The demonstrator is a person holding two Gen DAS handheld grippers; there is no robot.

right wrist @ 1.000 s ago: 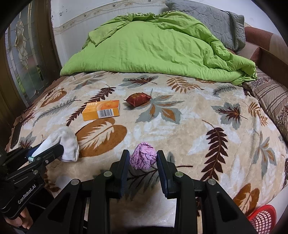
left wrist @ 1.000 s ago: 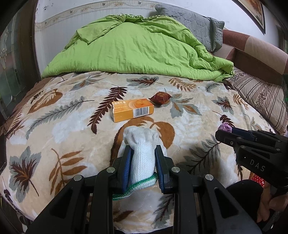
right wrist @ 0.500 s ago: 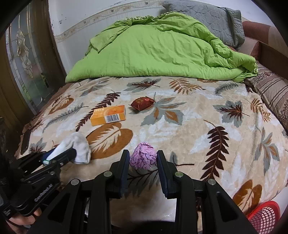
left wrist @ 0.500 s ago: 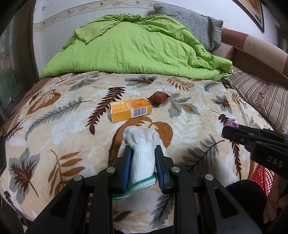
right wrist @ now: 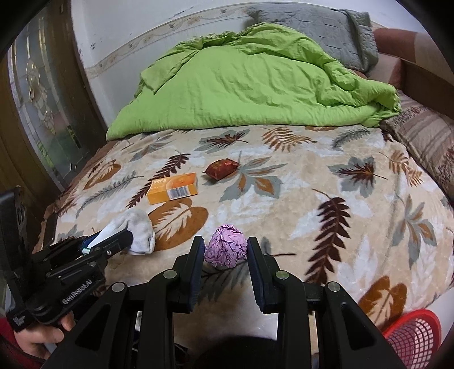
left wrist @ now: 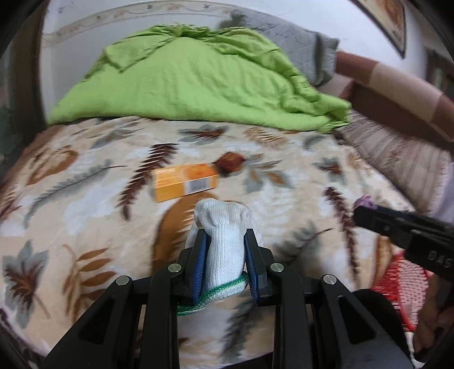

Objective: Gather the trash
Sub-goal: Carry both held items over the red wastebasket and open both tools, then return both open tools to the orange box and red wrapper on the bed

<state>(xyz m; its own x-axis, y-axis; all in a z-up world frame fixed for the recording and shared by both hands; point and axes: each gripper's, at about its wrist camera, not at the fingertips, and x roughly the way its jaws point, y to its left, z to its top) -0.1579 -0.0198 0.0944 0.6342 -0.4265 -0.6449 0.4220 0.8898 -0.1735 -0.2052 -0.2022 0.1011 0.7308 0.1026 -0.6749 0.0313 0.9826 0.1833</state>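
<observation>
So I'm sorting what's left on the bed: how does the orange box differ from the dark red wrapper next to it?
The orange box is a flat, crisp-edged carton with a barcode; the dark red wrapper is a puffy, shiny packet with pinched ends. The orange box is the bigger of the two. It lies nearer the grippers, and the dark red wrapper sits past its far right corner. Both rest loose on the leaf-print blanket, held by neither gripper.

Bed (right wrist: 326, 204) fills both views. Quilt (right wrist: 255, 85) heaped along its far side, a pillow (right wrist: 320, 25) behind that at the wall. Mid-bed: carton (right wrist: 172, 188), with a snack packet (right wrist: 221, 169) just beside it to the right and slightly farther back. Nearer edge: sock (left wrist: 224, 244) between the left tool's (left wrist: 224, 262) fingers, paper ball (right wrist: 225, 249) between the right tool's (right wrist: 225, 265), ball right of sock. Basket (right wrist: 411, 337) below the bed's near right corner.
</observation>
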